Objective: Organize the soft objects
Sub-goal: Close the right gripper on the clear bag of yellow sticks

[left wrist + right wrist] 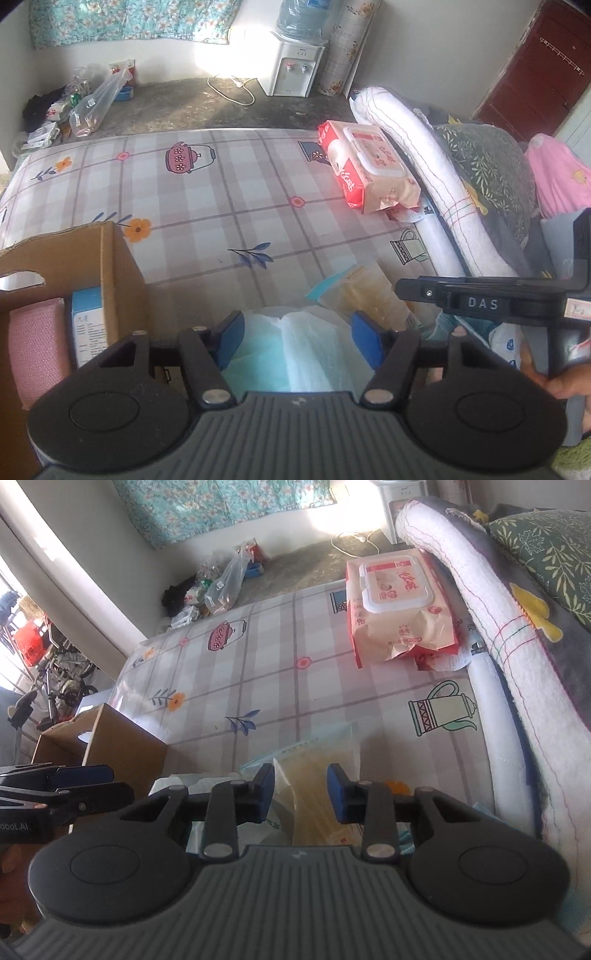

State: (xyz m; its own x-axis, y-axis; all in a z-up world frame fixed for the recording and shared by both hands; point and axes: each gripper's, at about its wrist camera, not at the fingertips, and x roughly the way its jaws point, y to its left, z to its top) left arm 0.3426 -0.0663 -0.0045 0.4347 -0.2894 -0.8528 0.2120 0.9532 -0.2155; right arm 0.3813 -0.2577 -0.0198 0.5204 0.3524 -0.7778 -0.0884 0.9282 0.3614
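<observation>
Left gripper (pixel 297 341): jaws wide, straddling a pale green-white soft pack (pixel 291 354); contact unclear.
Right gripper (pixel 301 792): narrow, straddling a yellow pouch (pixel 321 794); grip unclear.
Pouch axis: runs away from camera.

Home bedroom, quilt (pixel 436 173), pillow (pixel 491 166), water dispenser (pixel 295 62)

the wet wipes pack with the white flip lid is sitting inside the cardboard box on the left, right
Not quite. The wet wipes pack with the white flip lid lies out on the checked mat, by the rolled white blanket. The cardboard box is on the left, as you say; the left wrist view shows both.
</observation>
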